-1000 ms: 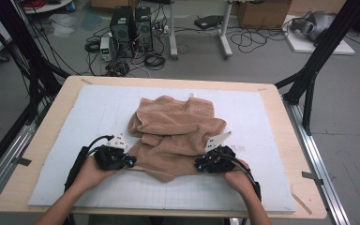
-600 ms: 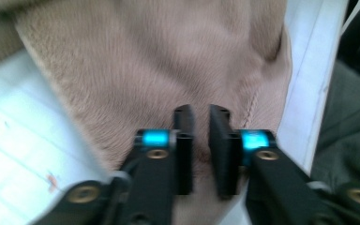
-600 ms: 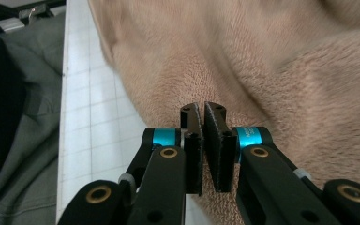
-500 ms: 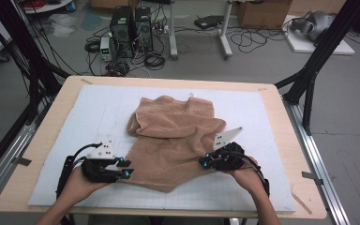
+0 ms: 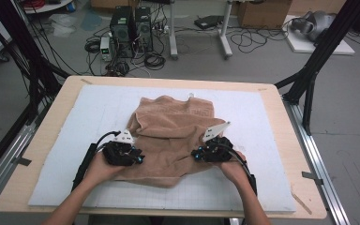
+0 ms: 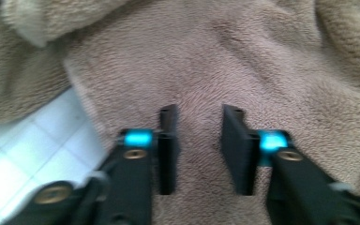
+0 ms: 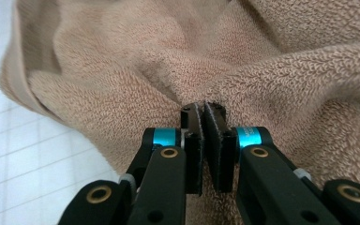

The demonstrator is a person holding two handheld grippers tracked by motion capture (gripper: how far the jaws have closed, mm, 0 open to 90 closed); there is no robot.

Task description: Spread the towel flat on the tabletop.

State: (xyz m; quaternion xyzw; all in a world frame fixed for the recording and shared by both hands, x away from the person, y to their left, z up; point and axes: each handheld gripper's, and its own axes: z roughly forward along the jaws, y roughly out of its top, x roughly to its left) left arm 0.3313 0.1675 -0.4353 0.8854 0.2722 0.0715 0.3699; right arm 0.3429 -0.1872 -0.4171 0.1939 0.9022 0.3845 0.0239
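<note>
On the white gridded mat (image 5: 75, 178) that covers the wooden table (image 5: 23, 192), a tan towel (image 5: 168, 136) lies rumpled near the middle, its far part roughly flat and its near part bunched into folds. Both grippers sit at the towel's near half, one on each side.

At the towel's near-left edge, the left gripper (image 6: 198, 140) hovers over flat pile with its jaws apart. They have just been closing, but a clear gap remains between the pads and no cloth is caught in it. Just left of that gripper the towel's hemmed edge (image 6: 82, 101) meets the mat.

At the towel's near-right side, the right gripper (image 7: 202, 140) has its jaws pressed together on a pinched ridge of terry, and creases fan away from the grip into the cloth.

The towel looks soft, thick and limp, light enough for a pinch to lift yet certain to sag and drag wherever it is unsupported. Its looped pile should give the pads good friction, so slipping seems unlikely. A hold on the hem or a corner would probably control it best; a grip mid-panel, like the left gripper's current spot, would likely raise only a hump.
</note>
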